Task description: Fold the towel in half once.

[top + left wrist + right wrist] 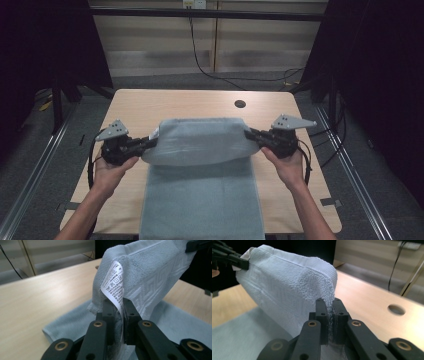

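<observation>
Towel: we see a pale grey-blue towel [200,165] lying down the middle of the desk, its far end lifted and stretched between the two claws, its near end hanging over the desk edge at 6 o'clock.
Lifted part: it bulges above the flat part, which lies spread on the wood below it.
Care label: a white printed tag [115,285] hangs at the corner that the left claw holds, draped down between its jaws.
Left claw: the left claw [150,142] sits at 9 o'clock of the towel, jaws pinched tight on the towel's corner; in the left gripper view the cloth rises out of the closed jaws.
Right claw: the right claw [252,134] sits at 3 o'clock of the towel, clamped on the opposite corner; in the right gripper view the terry edge is squeezed between its jaws.
Hands: we see a hand behind each claw, forearms coming in from 6 o'clock.
Desk: light wooden desk [150,107], with a round hole [240,104] near its far edge at about 1 o'clock of the towel.
Cable: a black cable [200,60] runs down the wall panel beyond the desk at 12 o'clock.
</observation>
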Action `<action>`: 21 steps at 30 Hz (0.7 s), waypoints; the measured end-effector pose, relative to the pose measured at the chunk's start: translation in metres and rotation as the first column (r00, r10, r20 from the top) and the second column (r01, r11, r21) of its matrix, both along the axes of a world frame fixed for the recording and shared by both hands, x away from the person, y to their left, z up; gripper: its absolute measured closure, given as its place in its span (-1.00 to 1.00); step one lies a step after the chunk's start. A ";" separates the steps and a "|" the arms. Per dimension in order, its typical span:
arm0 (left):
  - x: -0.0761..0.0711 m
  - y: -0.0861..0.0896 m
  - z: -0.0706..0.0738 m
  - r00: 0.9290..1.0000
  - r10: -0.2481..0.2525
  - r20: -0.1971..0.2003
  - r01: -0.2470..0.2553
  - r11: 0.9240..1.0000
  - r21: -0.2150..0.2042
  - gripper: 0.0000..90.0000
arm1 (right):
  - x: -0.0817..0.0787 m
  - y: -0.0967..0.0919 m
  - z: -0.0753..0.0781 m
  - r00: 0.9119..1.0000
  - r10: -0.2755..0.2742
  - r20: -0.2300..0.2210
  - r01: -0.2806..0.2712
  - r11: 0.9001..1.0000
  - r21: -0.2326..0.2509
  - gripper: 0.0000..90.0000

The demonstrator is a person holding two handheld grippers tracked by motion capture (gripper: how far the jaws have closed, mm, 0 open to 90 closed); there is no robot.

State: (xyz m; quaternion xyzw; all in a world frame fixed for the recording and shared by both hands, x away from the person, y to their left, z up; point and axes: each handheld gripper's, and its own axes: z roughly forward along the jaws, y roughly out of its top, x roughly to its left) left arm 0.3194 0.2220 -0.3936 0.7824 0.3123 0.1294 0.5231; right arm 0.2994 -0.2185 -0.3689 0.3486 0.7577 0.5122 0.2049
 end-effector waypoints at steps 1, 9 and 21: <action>0.000 0.000 0.000 1.000 0.000 0.000 0.000 1.000 0.000 0.84 | 0.000 0.000 0.000 1.000 0.000 0.000 0.000 1.000 0.000 0.91; -0.041 0.006 -0.031 0.999 -0.041 -0.022 0.041 0.999 0.000 0.81 | -0.051 -0.003 -0.039 0.997 0.038 -0.071 -0.037 0.999 0.021 0.90; -0.083 0.004 -0.086 0.978 -0.127 -0.165 0.142 0.987 0.079 0.70 | -0.100 -0.003 -0.096 0.966 0.093 -0.241 -0.105 0.994 -0.036 0.73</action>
